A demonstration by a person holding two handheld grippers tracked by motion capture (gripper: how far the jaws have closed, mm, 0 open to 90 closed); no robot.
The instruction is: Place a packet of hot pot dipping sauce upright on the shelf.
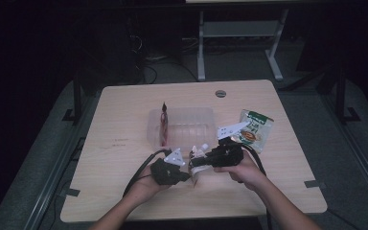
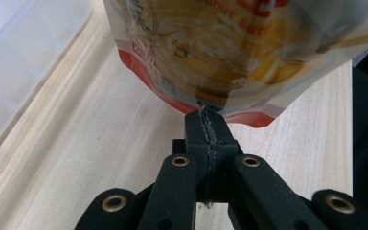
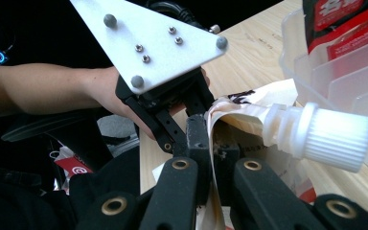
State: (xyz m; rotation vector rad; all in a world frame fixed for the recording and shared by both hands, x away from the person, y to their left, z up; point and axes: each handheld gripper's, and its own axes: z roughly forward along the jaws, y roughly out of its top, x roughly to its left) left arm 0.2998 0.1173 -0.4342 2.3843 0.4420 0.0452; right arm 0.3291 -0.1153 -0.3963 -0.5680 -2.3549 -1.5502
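High view: a spouted pouch [image 1: 197, 165] sits between the two grippers at the near middle of the desk [image 1: 124, 191], just in front of a clear bin [image 1: 206, 120]. Both grippers have it. Left gripper [image 1: 184, 176] has its jaws clenched on the pouch's bottom seam; the left gripper view shows the seam pinched between the closed jaws, the pouch [image 2: 230, 52] bulging above them. Right gripper [image 1: 194, 163] has its jaws closed on the pouch's upper edge, beside the spout; in the right gripper view the crumpled film runs down between them.

Progress, as I judge it: the pouch is picked up and held two-handed, not yet in the bin. One red packet [image 1: 164, 123] already stands on edge inside the bin at its left end; a green packet [image 1: 255, 129] lies on the desk to the bin's right, untouched. So roughly one item stowed, one in hand, one waiting.

Materials: pouch is glossy, soft film, printed yellow and red, creased where gripped. Cap [image 3: 338, 136] is white ribbed plastic, cylindrical, on a flanged white neck. Bin is translucent ribbed plastic, rectangular with rounded corners. Desk is pale wood grain, matt.
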